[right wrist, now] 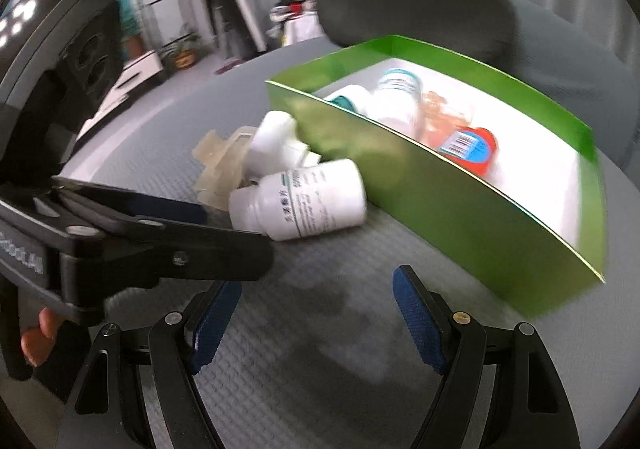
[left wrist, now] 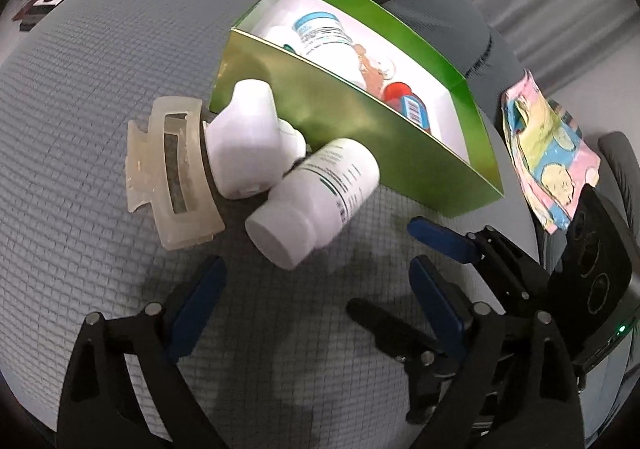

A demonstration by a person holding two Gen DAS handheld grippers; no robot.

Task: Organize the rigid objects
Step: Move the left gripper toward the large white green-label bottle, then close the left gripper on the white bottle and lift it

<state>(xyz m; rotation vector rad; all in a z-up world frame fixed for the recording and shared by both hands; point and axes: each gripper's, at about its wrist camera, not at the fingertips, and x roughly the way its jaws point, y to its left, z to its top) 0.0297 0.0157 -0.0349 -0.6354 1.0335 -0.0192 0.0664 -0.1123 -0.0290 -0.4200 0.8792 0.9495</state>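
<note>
On the grey textured surface [left wrist: 80, 89], at about twelve o'clock from the left gripper [left wrist: 316, 281], a white pill bottle [left wrist: 316, 197] lies on its side, cap end toward the camera. Its far end rests against the near wall of a green open-topped box [left wrist: 360, 129]. At ten o'clock from that bottle, a second white bottle [left wrist: 248, 141] lies touching it, also against the box wall. A translucent hair claw clip [left wrist: 172, 173] lies at nine o'clock of the second bottle, in contact with it.

Inside the box, a white bottle with a teal-banded label [left wrist: 324, 37] lies toward the far end; a red container with a barcode label [left wrist: 408, 105] lies nearer the right end. An orange-marked item sits between them, too blurred to identify.

Left gripper: jaws spread wide, nothing between the blue pads, fingertips short of the pill bottle. Right gripper [right wrist: 316, 313]: jaws apart, empty, over bare surface at six o'clock of the bottles. In the right wrist view, the left gripper's fingers enter from nine o'clock, tips just beside the pill bottle's cap. A patterned pink and blue cloth [left wrist: 548, 153] lies at three o'clock of the box.
</note>
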